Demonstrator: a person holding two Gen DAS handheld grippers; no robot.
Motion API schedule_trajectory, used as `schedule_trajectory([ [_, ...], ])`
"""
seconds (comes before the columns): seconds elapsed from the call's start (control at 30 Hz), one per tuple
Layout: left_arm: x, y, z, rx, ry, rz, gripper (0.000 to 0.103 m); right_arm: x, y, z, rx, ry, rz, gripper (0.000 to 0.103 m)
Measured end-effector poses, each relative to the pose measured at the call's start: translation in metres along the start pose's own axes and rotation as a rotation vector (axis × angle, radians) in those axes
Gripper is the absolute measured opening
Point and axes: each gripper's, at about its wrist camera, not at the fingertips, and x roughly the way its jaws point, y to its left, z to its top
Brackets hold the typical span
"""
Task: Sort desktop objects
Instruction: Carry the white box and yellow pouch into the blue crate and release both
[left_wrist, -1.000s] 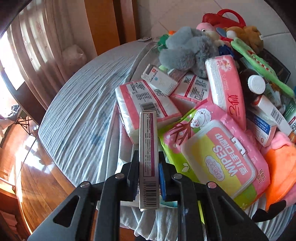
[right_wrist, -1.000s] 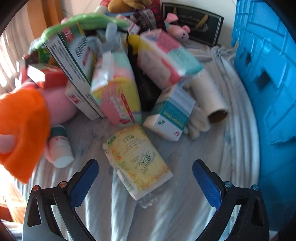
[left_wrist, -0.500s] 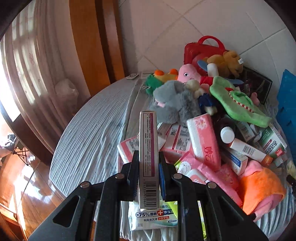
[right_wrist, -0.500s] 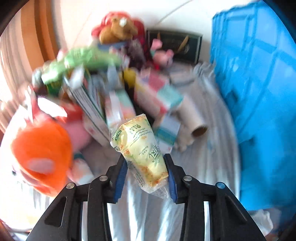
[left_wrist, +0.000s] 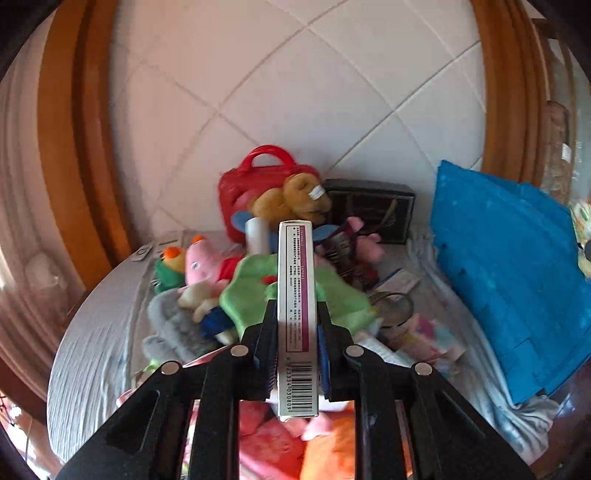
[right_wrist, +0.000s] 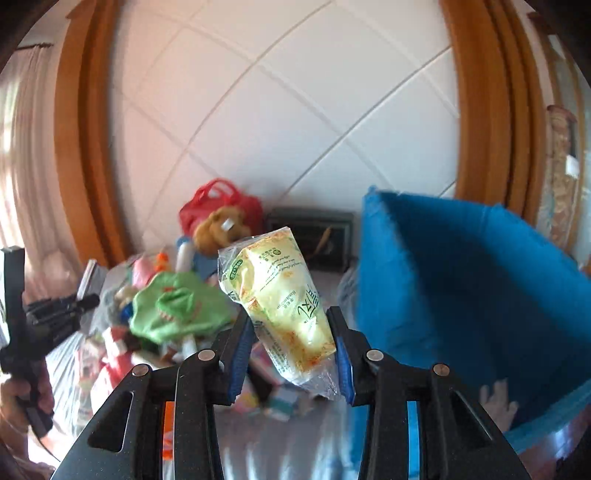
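My left gripper (left_wrist: 296, 350) is shut on a narrow white and magenta medicine box (left_wrist: 296, 295) and holds it upright, high above the pile of toys and packets. My right gripper (right_wrist: 293, 350) is shut on a yellow tissue pack (right_wrist: 282, 306) in clear wrap, lifted above the table. The blue crate (left_wrist: 509, 266) stands at the right; it also shows in the right wrist view (right_wrist: 472, 288). The left gripper's body shows at the left edge of the right wrist view (right_wrist: 22, 325).
A pile on the grey cloth holds a green crocodile plush (left_wrist: 258, 291), a pink pig (left_wrist: 201, 264), a brown bear (left_wrist: 291, 201), a red bag (left_wrist: 255, 184), a black box (left_wrist: 373, 210) and an orange plush (left_wrist: 332, 454). A tiled wall stands behind.
Both grippers have risen and tilted up toward the wall. The right gripper, open over the tissue pack a second ago, closed on it and lifted it. The left keeps its box.
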Motion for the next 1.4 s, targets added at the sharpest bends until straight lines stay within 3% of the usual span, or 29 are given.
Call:
schedule_trajectory([
  [0.23, -0.012, -0.124, 0.052, 0.096, -0.064, -0.207, 0.018, -0.024, -0.097, 0.031, -0.017, -0.023, -0.168, 0.039],
  [0.47, -0.035, -0.257, 0.087, 0.214, -0.098, -0.385, 0.018, -0.036, -0.202, 0.029, -0.117, -0.021, -0.322, 0.039],
  [0.6, -0.036, -0.334, 0.098, 0.282, -0.046, -0.471, 0.018, -0.031, -0.248, 0.026, -0.197, 0.007, -0.377, 0.040],
  [0.77, -0.015, -0.401, 0.101, 0.275, 0.072, -0.472, 0.018, -0.015, -0.285, 0.015, -0.199, 0.090, -0.368, 0.040],
  [0.9, -0.006, -0.427, 0.094, 0.300, 0.090, -0.415, 0.018, -0.006, -0.307, 0.008, -0.152, 0.134, -0.320, 0.041],
  [0.97, 0.002, -0.431, 0.087, 0.307, 0.109, -0.377, 0.018, -0.010, -0.309, 0.006, -0.139, 0.114, -0.313, 0.041],
  [1.33, 0.013, -0.416, 0.089, 0.240, 0.145, -0.351, 0.018, -0.008, -0.291, -0.008, -0.194, 0.085, -0.366, 0.041],
  [1.4, 0.014, -0.419, 0.087, 0.251, 0.149, -0.332, 0.022, -0.008, -0.291, -0.008, -0.193, 0.076, -0.373, 0.041],
])
